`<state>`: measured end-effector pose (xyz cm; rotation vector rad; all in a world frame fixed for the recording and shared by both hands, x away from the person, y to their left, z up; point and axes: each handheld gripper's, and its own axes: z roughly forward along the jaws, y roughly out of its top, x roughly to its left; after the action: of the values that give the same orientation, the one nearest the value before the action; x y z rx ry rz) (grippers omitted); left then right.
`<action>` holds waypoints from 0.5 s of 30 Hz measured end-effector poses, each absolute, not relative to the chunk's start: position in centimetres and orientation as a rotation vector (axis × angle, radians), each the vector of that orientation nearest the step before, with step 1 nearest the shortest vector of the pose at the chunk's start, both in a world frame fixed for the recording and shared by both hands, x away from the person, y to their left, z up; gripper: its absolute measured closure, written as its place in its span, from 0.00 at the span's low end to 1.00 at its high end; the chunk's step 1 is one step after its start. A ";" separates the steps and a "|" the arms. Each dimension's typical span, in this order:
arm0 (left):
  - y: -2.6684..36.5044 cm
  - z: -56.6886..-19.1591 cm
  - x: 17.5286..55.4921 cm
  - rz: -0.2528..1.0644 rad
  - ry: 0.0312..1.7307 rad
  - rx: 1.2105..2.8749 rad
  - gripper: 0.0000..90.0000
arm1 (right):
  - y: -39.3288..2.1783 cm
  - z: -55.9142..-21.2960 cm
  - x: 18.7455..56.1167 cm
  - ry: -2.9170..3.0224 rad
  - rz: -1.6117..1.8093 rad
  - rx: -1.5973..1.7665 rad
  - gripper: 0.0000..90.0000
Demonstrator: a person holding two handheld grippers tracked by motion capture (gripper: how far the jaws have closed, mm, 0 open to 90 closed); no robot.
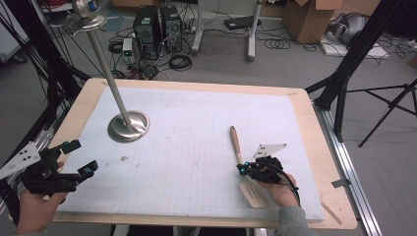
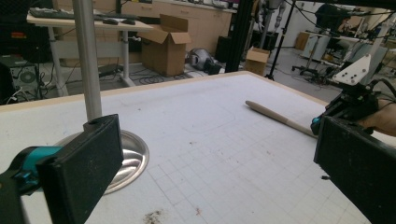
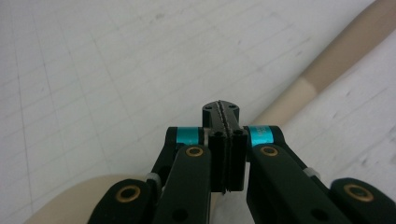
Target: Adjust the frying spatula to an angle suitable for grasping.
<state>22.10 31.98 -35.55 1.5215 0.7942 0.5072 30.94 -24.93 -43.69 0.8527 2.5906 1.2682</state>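
Right now the pressed-together right gripper (image 1: 242,168) hovers just over the wooden spatula's (image 1: 236,141) neck, holding nothing.

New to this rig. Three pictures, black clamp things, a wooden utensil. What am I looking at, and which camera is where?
No robot arm here: a person holds a two-jaw gripper in each hand. The high view looks down on the table, with its white gridded mat; the other two cameras ride on the grippers and look along their jaws. The left gripper hangs open at the table's left edge, holding nothing. The right gripper is shut, its jaws pressed together over the wooden spatula that lies flat on the mat; whether they pinch it I cannot tell. A metal stand, a pole on a round base, stands at the far left.
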 end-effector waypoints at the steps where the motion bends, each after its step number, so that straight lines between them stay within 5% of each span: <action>1: 32.0 -35.6 22.1 0.508 0.795 1.522 0.02 | -25.1 -43.5 31.0 2.554 1.306 0.856 1.00; 15: 32.2 -35.7 21.4 0.528 0.804 1.542 0.02 | -25.7 -44.8 34.8 2.507 1.209 0.970 1.00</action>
<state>21.40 32.23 -35.72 1.5420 0.8045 0.5278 34.84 -25.72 -44.84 0.9698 2.5075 1.2087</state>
